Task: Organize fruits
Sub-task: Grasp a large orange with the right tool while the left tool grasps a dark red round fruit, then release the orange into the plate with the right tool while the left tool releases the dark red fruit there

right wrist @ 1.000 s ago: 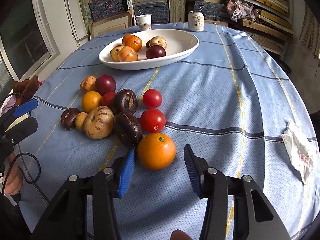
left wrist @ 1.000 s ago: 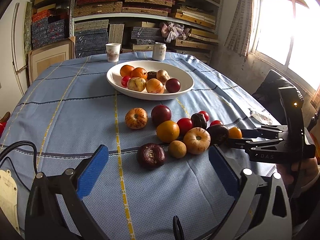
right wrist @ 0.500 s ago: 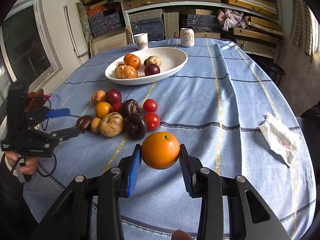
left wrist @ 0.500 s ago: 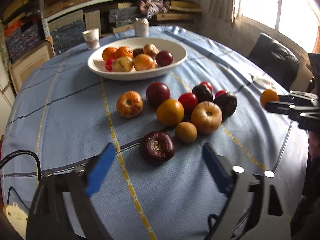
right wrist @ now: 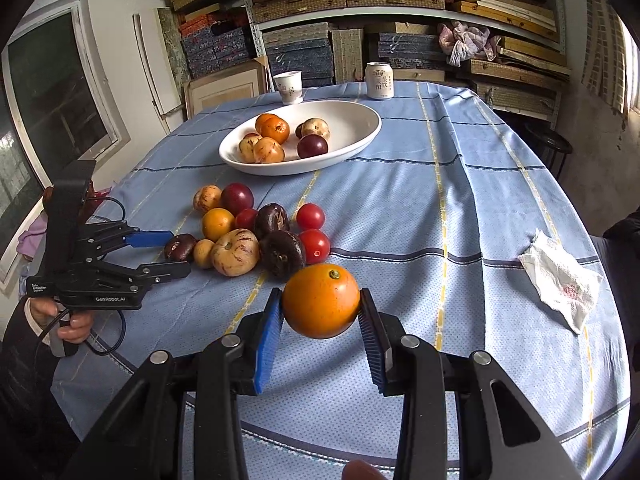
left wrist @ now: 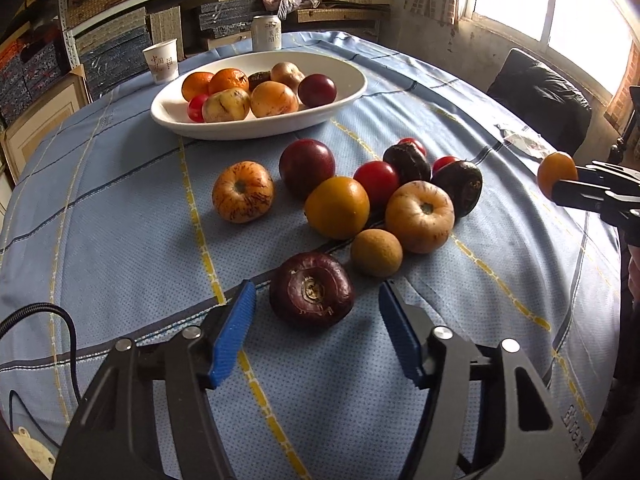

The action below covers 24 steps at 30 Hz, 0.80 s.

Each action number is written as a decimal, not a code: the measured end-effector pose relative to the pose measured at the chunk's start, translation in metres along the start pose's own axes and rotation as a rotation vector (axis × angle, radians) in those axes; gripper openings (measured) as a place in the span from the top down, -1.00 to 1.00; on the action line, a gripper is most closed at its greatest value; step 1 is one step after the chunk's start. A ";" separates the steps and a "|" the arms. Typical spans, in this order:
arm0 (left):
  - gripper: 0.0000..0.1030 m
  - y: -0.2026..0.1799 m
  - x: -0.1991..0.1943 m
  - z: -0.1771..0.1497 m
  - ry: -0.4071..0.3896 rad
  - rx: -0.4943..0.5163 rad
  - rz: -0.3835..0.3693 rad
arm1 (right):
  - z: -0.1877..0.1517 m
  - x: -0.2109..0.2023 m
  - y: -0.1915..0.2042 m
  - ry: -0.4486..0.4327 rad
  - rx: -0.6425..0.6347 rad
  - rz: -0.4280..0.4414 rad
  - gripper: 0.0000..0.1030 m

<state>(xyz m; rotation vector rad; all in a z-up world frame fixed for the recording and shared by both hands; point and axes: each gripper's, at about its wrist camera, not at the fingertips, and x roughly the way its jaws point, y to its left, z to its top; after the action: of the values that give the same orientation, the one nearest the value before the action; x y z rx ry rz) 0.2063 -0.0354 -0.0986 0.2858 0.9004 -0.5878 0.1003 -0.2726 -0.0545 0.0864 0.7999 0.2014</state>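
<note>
On the round table with its blue checked cloth [right wrist: 460, 200], the white oval bowl [right wrist: 356, 136] holds about seven fruits while roughly eleven lie clustered loose before it. Right gripper [right wrist: 322, 336] grips a round orange [right wrist: 321, 306] aloft; left gripper [left wrist: 314, 324] stands spread around a dark purple fruit [left wrist: 312, 289].

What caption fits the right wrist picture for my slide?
Right gripper holds an orange above the blue tablecloth, white fruit bowl ahead.
</note>
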 end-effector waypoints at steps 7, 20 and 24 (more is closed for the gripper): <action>0.17 0.001 0.004 0.000 0.015 -0.005 0.006 | 0.003 -0.004 0.002 -0.009 -0.001 0.002 0.26; 0.19 0.010 -0.056 0.059 -0.147 -0.035 0.006 | 0.069 0.002 0.017 -0.070 -0.047 0.131 0.26; 0.19 0.032 -0.044 0.111 -0.199 -0.130 0.057 | 0.123 0.043 0.010 -0.090 -0.008 0.194 0.25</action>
<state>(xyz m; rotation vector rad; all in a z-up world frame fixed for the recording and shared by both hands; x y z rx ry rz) 0.2762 -0.0460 0.0030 0.1318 0.7325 -0.4934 0.2165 -0.2540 0.0024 0.1641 0.7008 0.3813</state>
